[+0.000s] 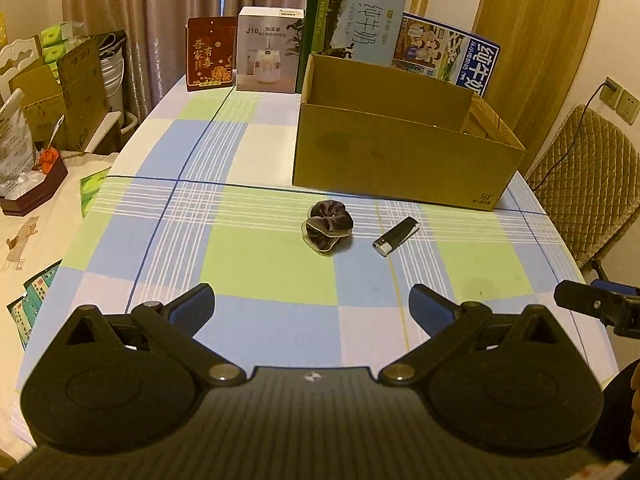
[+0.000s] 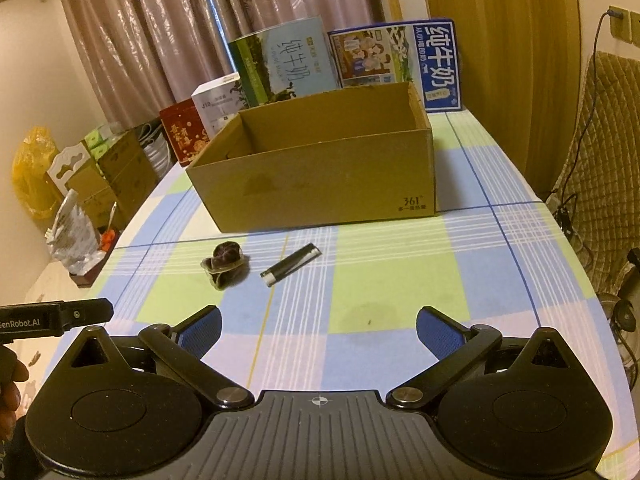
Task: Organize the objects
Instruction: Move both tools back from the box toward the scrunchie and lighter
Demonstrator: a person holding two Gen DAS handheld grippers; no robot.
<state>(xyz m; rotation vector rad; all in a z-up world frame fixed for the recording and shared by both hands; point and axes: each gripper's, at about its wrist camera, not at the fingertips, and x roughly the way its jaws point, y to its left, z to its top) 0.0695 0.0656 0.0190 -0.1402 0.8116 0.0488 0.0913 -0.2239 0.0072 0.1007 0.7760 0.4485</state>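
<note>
A dark velvet scrunchie (image 1: 328, 227) (image 2: 224, 264) lies on the checked tablecloth, with a black lighter (image 1: 396, 236) (image 2: 291, 266) just to its right. Behind both stands an open cardboard box (image 1: 400, 168) (image 2: 320, 184); what its inside holds is mostly hidden. My left gripper (image 1: 312, 308) is open and empty, hovering near the table's front edge, short of the scrunchie. My right gripper (image 2: 318, 330) is open and empty too, held back from the lighter. Each wrist view catches part of the other gripper at its side edge.
Milk cartons (image 1: 356, 36) (image 2: 396, 60), a white humidifier box (image 1: 268, 52) and a red box (image 1: 210, 56) line the table's far edge. A side table (image 1: 40, 208) with clutter stands left, a padded chair (image 1: 588, 184) right. A hand (image 2: 10, 392) shows at lower left.
</note>
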